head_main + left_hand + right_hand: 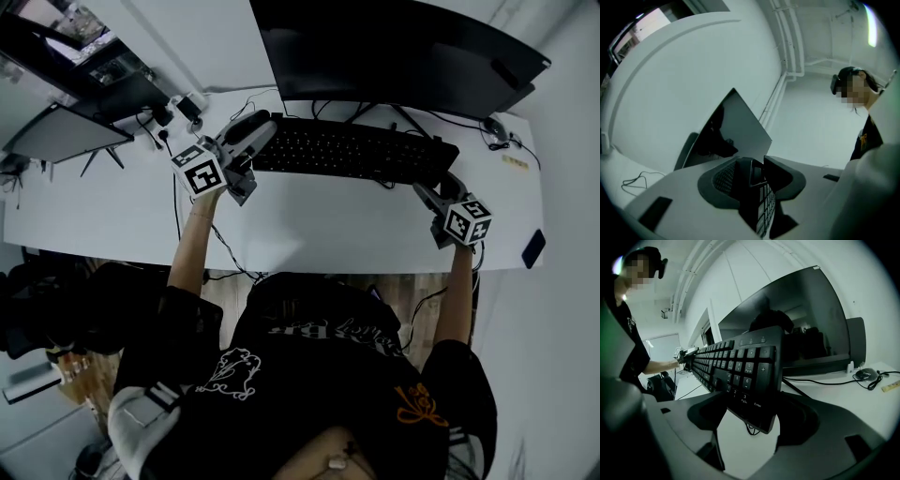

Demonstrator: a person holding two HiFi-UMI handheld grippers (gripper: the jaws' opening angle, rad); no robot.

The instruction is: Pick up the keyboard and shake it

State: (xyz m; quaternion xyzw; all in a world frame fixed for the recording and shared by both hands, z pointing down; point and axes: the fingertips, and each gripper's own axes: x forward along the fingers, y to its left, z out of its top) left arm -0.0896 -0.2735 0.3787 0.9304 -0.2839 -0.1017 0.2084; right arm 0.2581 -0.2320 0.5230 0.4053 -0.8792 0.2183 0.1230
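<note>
Jaws of the left gripper are set narrow, pinching the left end of the keyboard, which shows edge-on at the lower middle of that view. The right gripper holds its jaws wider, clamped across the tilted right end by the number keys. In the head view the keyboard spans the upper middle, over the white desk and in front of the monitor.
</note>
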